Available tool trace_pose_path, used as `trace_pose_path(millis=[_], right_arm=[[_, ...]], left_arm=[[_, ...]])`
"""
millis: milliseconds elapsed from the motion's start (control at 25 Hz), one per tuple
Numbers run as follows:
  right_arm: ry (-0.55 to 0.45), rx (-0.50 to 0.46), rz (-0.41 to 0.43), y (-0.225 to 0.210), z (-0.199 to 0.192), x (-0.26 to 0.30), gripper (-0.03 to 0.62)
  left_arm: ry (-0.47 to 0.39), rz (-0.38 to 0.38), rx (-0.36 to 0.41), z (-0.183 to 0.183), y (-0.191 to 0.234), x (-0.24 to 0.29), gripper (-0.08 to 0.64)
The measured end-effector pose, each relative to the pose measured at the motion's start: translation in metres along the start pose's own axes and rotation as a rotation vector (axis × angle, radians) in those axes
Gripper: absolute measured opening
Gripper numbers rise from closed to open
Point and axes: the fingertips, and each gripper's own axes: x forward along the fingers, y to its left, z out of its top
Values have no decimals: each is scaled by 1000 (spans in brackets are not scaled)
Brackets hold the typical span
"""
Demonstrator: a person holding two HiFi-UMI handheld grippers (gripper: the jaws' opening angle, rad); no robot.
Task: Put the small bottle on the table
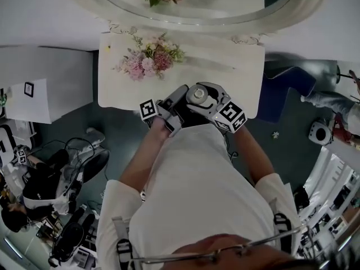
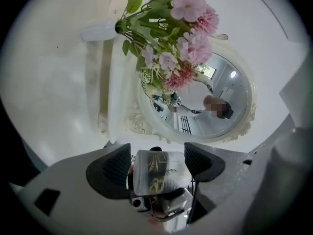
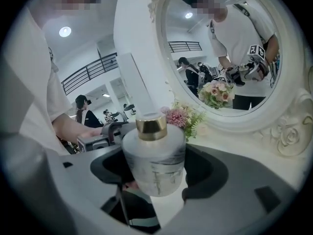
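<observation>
The small bottle (image 1: 197,94), pale and marbled with a gold cap, hangs in the air just in front of the white table (image 1: 236,72). In the right gripper view the small bottle (image 3: 154,163) stands upright, with my right gripper (image 3: 154,170) shut on its sides. My left gripper (image 2: 157,166) meets it from the other side. Its pads sit tight against the small bottle (image 2: 159,173), shut on it too. In the head view the left gripper (image 1: 179,103) and right gripper (image 1: 207,103) converge on the bottle close to my body.
A bunch of pink flowers (image 1: 149,58) lies on the table's left part. A round white-framed mirror (image 1: 197,4) stands behind it. A white cabinet (image 1: 45,83) is at the left, and cables and gear (image 1: 62,173) lie on the floor.
</observation>
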Motion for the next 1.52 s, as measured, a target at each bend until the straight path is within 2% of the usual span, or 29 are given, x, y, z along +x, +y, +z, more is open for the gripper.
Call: trace_pose_path(millis=[240, 600, 1160, 1520], right_arm=[[21, 35, -4, -35, -20, 17, 348], [58, 79, -47, -84, -73, 44, 348], [163, 42, -203, -149, -160, 80, 348], [184, 48, -248, -165, -180, 87, 348]], left_arm=[[-69, 55, -3, 19, 25, -10, 334], [-122, 137, -16, 29, 59, -19, 334], [-128, 158, -10, 23, 72, -13, 334], [-128, 166, -27, 21, 81, -9, 334]])
